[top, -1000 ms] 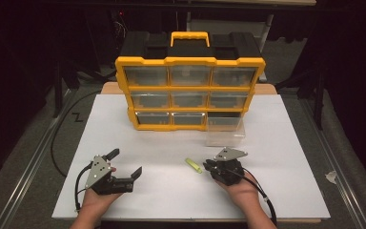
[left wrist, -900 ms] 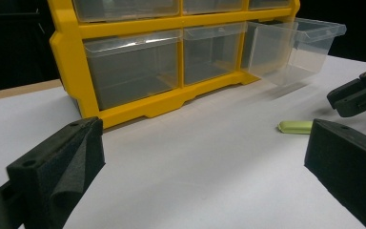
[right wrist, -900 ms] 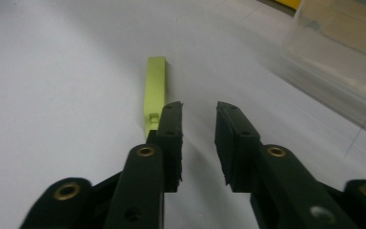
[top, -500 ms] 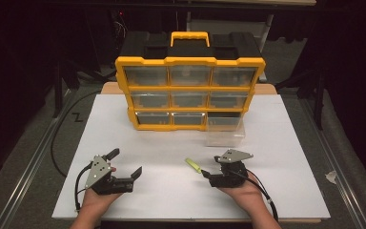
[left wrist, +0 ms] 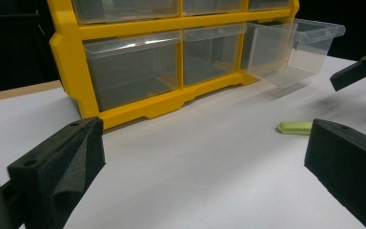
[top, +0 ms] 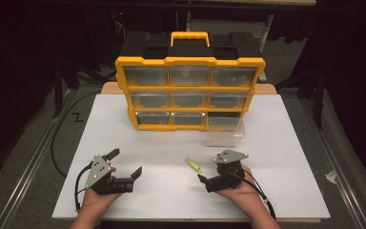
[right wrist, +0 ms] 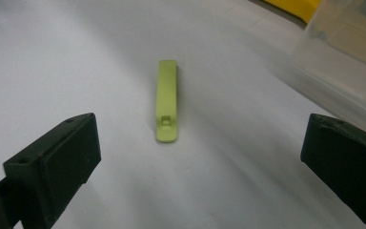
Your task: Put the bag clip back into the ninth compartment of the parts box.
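Overhead, the small lime-green plastic clip (top: 193,165) lay near the white worktop's (top: 286,191) front edge, just beside the right gripper (top: 201,179). Alongside, the left gripper (left wrist: 195,191) stood wide open, empty. Close-up, the right gripper's jaws gaped, framing the clip: approach step; closing should follow.

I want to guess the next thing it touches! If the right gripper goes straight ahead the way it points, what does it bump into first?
Probably the small flat lime-green plastic strip: it lies between the right gripper's open jaws, just ahead on the white tabletop.
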### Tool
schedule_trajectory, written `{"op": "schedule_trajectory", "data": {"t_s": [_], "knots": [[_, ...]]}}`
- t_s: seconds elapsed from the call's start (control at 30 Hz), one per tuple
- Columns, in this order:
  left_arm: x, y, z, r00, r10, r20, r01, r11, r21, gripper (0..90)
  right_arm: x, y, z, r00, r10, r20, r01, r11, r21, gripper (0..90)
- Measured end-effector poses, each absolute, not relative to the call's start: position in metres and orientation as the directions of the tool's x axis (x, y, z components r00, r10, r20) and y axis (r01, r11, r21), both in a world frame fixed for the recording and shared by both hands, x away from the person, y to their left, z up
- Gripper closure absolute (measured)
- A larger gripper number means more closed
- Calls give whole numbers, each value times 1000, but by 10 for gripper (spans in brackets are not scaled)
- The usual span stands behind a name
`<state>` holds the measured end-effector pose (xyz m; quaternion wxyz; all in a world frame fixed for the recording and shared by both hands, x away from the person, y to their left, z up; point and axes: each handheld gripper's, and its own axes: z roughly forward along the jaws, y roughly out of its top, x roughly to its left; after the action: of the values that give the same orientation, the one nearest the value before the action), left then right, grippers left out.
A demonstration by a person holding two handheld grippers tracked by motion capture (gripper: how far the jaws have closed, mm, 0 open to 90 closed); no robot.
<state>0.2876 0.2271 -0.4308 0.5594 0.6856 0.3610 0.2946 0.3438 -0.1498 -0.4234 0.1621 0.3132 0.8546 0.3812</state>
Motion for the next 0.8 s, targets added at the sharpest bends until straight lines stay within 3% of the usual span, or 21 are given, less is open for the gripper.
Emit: {"op": "schedule_trajectory", "data": {"t_s": [0.3,0.67,0.8], "knots": [[287,228,-430,565,825,0,164,-112,980,4,351,-135,-427,-773,634,-34,414,544,730,43],[287,228,-430,565,825,3,156,-111,982,4,358,-125,-430,-773,634,-25,434,558,707,204],[287,228,-430,565,825,4,155,-111,982,4,360,-124,-430,-777,629,-17,433,554,711,306]]}}
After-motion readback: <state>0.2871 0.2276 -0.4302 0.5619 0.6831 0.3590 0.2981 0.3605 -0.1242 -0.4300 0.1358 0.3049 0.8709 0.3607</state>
